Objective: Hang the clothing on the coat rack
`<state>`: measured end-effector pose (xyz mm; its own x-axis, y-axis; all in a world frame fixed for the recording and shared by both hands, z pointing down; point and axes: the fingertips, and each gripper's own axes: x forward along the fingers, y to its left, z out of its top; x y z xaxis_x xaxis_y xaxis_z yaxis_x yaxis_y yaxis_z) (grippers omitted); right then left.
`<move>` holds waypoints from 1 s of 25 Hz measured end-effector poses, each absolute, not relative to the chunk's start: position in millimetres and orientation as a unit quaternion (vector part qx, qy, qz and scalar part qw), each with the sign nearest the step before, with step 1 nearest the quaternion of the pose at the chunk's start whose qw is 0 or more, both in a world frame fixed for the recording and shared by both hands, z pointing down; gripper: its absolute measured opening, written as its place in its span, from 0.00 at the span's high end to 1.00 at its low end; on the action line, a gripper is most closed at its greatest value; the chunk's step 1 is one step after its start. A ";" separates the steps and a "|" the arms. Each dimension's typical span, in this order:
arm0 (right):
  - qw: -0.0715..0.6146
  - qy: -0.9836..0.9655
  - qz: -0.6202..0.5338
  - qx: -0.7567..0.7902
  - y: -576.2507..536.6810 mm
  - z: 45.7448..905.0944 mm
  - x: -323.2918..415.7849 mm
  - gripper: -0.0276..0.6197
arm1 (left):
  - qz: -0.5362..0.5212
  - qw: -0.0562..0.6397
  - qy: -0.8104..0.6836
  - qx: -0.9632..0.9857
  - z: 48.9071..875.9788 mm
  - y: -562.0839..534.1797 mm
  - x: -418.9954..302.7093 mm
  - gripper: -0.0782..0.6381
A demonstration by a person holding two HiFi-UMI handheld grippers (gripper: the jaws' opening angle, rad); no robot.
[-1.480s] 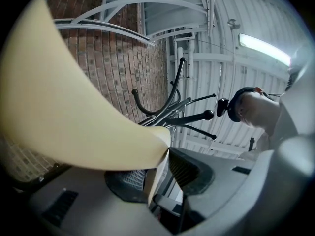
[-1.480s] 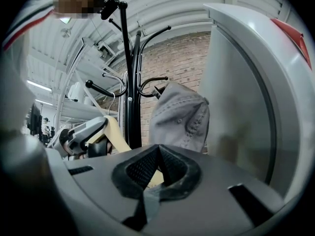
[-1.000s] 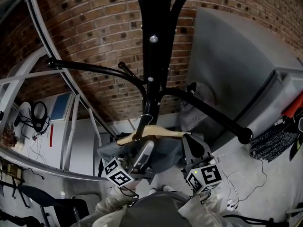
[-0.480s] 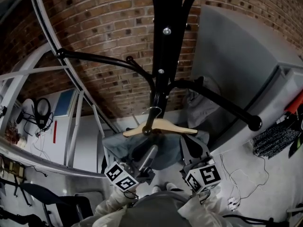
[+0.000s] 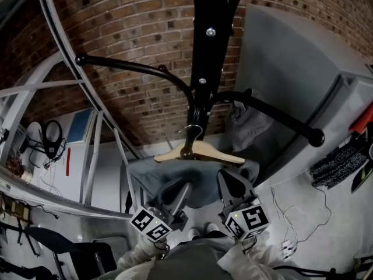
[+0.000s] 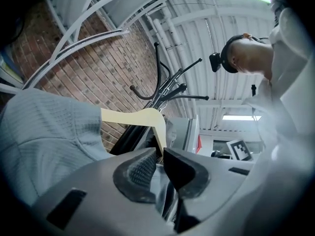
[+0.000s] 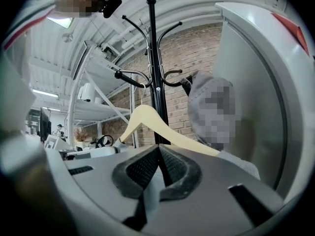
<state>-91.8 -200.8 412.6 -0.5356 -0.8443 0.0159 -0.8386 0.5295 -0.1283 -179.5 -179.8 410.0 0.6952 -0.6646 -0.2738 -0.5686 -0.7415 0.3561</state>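
A wooden hanger (image 5: 201,151) carries a grey-blue garment (image 5: 198,182), and its metal hook (image 5: 195,130) hangs just in front of the black coat rack pole (image 5: 210,51). My left gripper (image 5: 185,186) holds the garment from below at the left. Its jaws are closing, with fabric (image 6: 160,181) pinched between them under the hanger (image 6: 133,117). My right gripper (image 5: 224,175) is shut on the garment's right side, and a strip of cloth (image 7: 151,193) shows between its pads. The hanger (image 7: 147,119) rises above the right gripper (image 7: 158,149), in front of the rack (image 7: 153,58).
The rack's curved arms reach left (image 5: 134,69) and right (image 5: 280,118). Another grey garment (image 5: 247,124) hangs on the right arm. A brick wall stands behind, a grey panel (image 5: 291,57) at the right, white metal shelving (image 5: 87,150) at the left, cables (image 5: 291,220) on the floor.
The hanger with the garment has come up and closer to the rack pole. Both grippers followed it.
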 end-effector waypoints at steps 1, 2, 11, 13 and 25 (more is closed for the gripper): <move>0.023 0.875 -0.059 -0.479 -199.9 412.8 -92.3 0.92 | -0.193 0.120 -0.343 0.912 411.2 -179.1 -180.2 0.82; 0.021 0.877 -0.057 -0.477 -199.1 412.1 -92.7 0.92 | -0.190 0.116 -0.348 0.911 411.7 -178.5 -180.9 0.83; 0.023 0.897 -0.043 -0.439 -194.9 395.8 -90.0 0.92 | -0.150 0.058 -0.428 0.890 405.3 -175.0 -186.0 0.88; 0.021 0.904 -0.038 -0.424 -191.7 393.0 -91.2 0.92 | -0.134 0.045 -0.452 0.881 405.2 -175.5 -187.0 0.88; 0.028 0.922 -0.042 -0.385 -174.2 400.3 -71.9 0.92 | -0.092 0.011 -0.516 0.851 402.8 -168.2 -171.0 0.88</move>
<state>-71.9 -174.2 400.3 -0.7026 -0.7114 -0.0188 -0.7067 0.7006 -0.0984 -171.0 -168.2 402.8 0.4496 -0.8813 -0.1458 -0.8772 -0.4664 0.1142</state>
